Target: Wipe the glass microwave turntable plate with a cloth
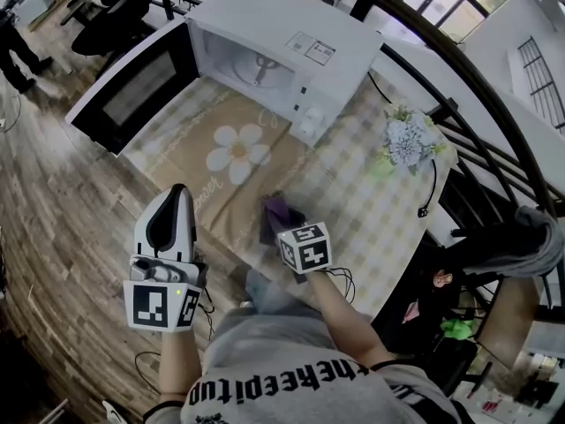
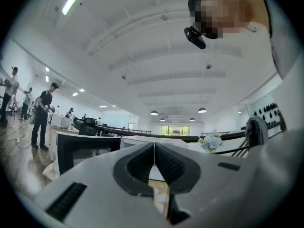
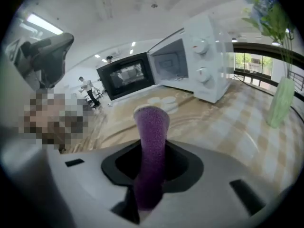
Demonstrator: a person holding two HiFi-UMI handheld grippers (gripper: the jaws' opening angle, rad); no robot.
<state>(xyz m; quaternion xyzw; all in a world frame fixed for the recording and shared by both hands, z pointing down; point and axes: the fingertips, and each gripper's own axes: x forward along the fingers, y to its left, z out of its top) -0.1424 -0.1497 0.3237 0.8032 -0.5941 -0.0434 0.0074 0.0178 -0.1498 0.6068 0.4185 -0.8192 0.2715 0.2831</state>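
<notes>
The glass turntable plate (image 1: 253,66) lies inside the white microwave (image 1: 291,42), whose door (image 1: 134,87) hangs open to the left. My right gripper (image 1: 277,225) is shut on a purple cloth (image 1: 274,212) and hovers over the table in front of the microwave. In the right gripper view the cloth (image 3: 152,137) sticks up between the jaws of that gripper (image 3: 152,151), with the microwave (image 3: 194,65) ahead. My left gripper (image 1: 181,193) is held off the table's near-left edge, shut and holding nothing; in its own view the left gripper (image 2: 154,151) has its pads pressed together.
A beige checked tablecloth (image 1: 256,184) with a daisy print (image 1: 237,151) covers the table. A vase of pale flowers (image 1: 408,140) stands at the right, by a dark curved railing (image 1: 459,60). People stand far off on the wooden floor (image 2: 42,115).
</notes>
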